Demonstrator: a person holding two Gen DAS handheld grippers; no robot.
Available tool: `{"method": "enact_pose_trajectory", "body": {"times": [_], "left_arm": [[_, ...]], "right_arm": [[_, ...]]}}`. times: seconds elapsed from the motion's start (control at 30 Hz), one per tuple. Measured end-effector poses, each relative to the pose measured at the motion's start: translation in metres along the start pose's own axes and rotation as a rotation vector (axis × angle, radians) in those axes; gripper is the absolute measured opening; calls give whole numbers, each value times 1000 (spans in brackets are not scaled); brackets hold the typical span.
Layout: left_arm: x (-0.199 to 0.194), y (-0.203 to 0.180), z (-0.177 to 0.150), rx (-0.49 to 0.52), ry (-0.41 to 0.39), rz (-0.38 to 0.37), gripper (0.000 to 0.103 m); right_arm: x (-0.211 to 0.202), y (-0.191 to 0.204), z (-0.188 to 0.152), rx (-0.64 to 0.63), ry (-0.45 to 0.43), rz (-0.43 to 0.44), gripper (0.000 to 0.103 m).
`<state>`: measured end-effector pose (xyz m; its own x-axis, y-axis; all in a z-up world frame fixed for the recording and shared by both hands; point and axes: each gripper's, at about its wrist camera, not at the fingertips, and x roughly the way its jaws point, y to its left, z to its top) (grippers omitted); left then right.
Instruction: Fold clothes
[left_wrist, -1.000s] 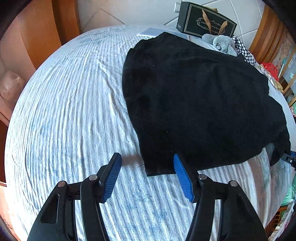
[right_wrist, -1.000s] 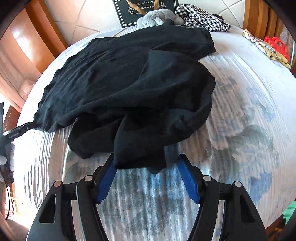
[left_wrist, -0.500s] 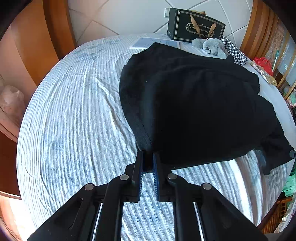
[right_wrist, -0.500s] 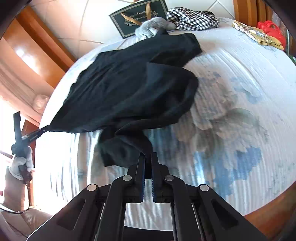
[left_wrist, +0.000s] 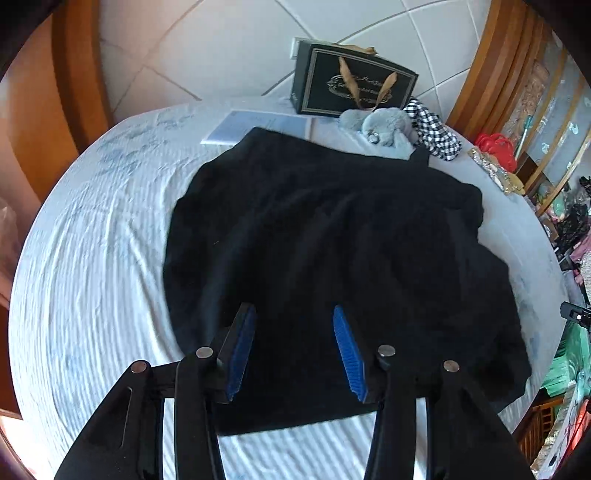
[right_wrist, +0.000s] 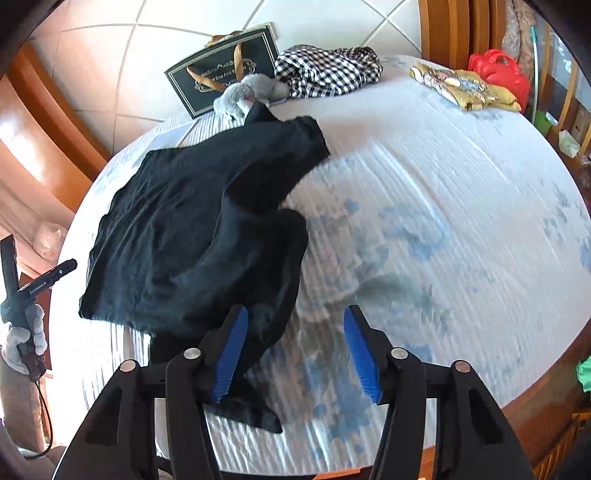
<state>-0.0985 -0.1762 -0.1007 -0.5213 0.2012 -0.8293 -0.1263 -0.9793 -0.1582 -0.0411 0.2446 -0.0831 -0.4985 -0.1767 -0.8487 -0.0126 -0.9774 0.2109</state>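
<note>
A black garment (left_wrist: 332, 236) is lying spread over the middle of the bed (left_wrist: 92, 258), which is covered in a pale striped sheet with blue flower prints. In the left wrist view its near hem is reaching toward the bed's near edge, and its far end is stretching toward the head of the bed. In the right wrist view the same cloth (right_wrist: 184, 229) is lying bunched toward the bed's left side, with a loose sleeve or corner trailing down toward the near edge.

The left hand-held gripper (left_wrist: 293, 350) is hovering above the garment's near part with its blue pads apart and widening; nothing is being pinched between them, the cloth only showing below. The right hand-held gripper (right_wrist: 295, 354) is likewise standing apart and widening, its left pad over the trailing black corner and its right pad over bare sheet; no cloth is being pressed between the pads.

At the head of the bed a dark gift bag (left_wrist: 351, 85) with tan ribbon handles is leaning by the tiled wall, a grey plush toy (left_wrist: 376, 127) is sitting just in front of it, touching the garment's far end, and a black-and-white checked cloth (right_wrist: 325, 70) is lying beside the toy. A gold patterned item (right_wrist: 461, 88) is resting near the far right corner. A gloved hand (right_wrist: 24, 339) is gripping a handle at the left edge of the right wrist view.
</note>
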Motion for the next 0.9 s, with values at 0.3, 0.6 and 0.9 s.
{"method": "enact_pose_trajectory", "body": {"times": [0.3, 0.6, 0.9], "left_arm": [[69, -148, 41, 63, 16, -100, 45], [131, -197, 48, -195, 53, 45, 46], [124, -145, 1, -465, 121, 275, 46]], "right_arm": [[48, -25, 139, -189, -37, 82, 40], [151, -18, 261, -467, 50, 262, 40], [243, 23, 299, -616, 134, 363, 61]]}}
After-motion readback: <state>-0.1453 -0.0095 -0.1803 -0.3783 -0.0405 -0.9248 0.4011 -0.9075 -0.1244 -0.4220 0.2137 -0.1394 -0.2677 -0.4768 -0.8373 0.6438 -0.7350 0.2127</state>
